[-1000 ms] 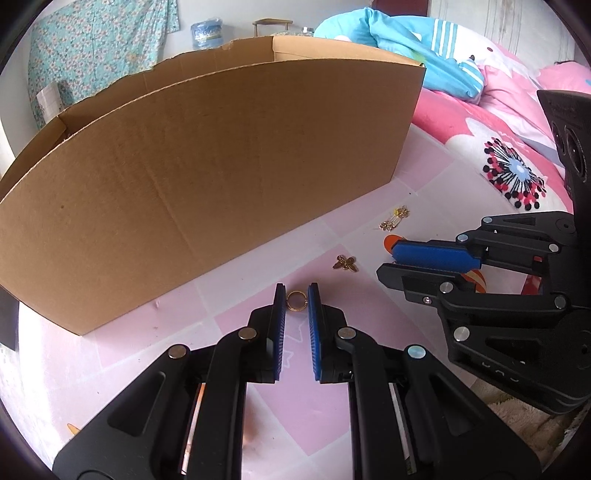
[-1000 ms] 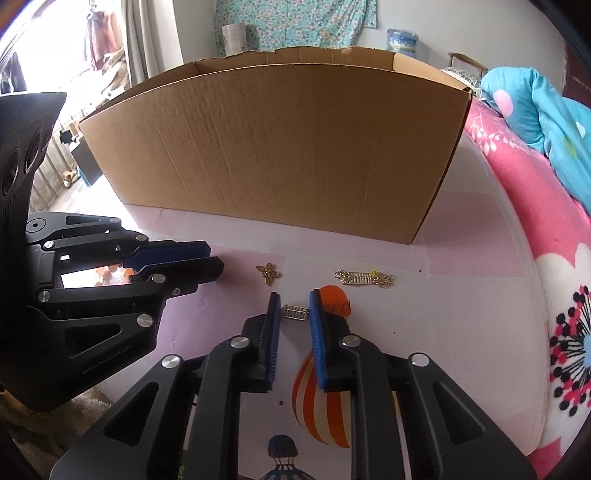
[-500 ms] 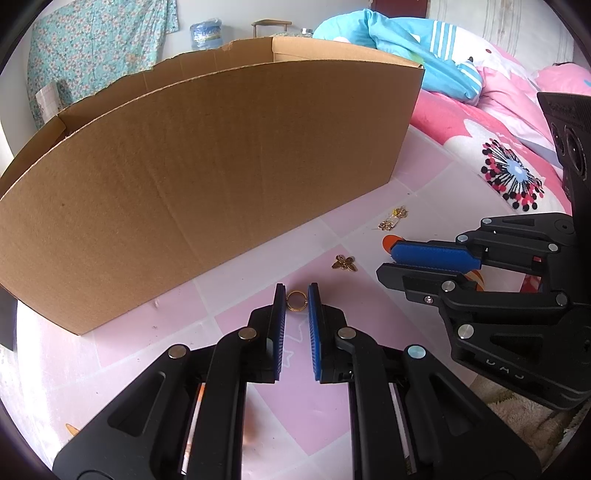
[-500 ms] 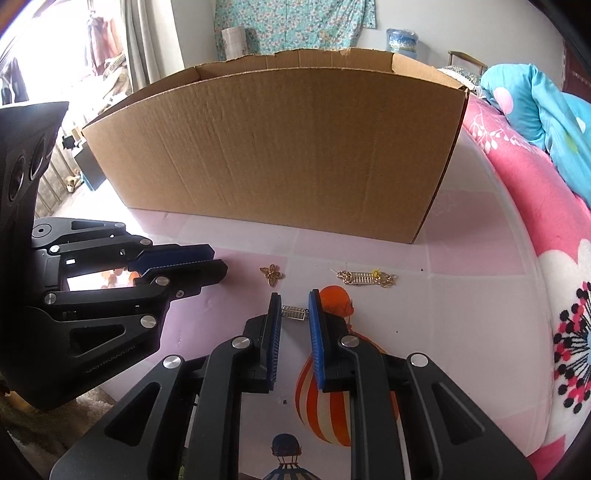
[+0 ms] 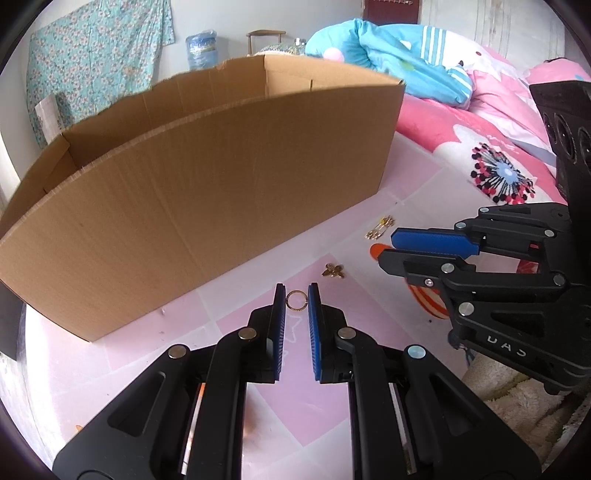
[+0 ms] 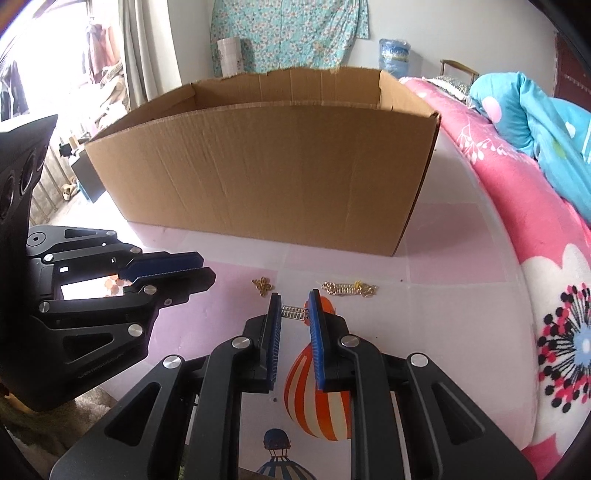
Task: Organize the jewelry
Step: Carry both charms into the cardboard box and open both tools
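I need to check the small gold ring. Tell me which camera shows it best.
The left wrist view: the gold ring sits centred between the left gripper fingers, its whole outline clear against the pink surface. The right wrist view shows that gripper only side-on, and the ring cannot be made out there.

White wall point(image 6: 424, 22) at top of frame, teal floral cloth point(image 6: 288, 33) hung on it. Blue water jug point(image 6: 394, 55) and wooden chair point(image 6: 458, 68) against the wall, upper right. Bright window with curtain point(image 6: 147, 48) at upper left, daylight coming in. Right side: pink floral bedding point(image 6: 517, 206), blue blanket point(image 6: 546, 122) on top. Dark red door point(image 5: 388, 11) at top of the left wrist view.
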A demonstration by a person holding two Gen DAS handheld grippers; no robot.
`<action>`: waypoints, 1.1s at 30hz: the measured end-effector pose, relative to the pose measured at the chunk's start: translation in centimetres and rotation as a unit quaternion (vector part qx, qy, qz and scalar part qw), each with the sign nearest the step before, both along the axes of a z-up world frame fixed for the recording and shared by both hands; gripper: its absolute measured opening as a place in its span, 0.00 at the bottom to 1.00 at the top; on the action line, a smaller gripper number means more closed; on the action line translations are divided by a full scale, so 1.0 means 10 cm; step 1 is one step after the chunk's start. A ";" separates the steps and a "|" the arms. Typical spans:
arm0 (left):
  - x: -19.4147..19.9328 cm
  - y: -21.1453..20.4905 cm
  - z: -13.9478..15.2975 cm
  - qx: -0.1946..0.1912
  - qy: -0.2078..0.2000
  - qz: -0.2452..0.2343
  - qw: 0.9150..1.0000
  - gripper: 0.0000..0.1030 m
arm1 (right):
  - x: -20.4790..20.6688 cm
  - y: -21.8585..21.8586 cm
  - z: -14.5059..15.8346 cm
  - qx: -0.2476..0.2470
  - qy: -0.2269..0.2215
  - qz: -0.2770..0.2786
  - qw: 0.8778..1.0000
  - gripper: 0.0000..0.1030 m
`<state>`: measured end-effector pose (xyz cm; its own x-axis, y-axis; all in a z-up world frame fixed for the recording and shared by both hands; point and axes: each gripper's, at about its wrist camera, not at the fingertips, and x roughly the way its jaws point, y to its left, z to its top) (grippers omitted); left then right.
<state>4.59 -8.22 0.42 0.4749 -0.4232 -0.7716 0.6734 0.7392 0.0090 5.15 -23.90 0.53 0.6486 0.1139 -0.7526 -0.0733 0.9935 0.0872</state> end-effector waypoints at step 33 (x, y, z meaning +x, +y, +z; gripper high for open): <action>1.73 -0.41 0.50 0.005 0.186 -0.043 0.982 0.11 | 2.19 -0.14 0.78 0.040 0.123 0.143 0.981 0.15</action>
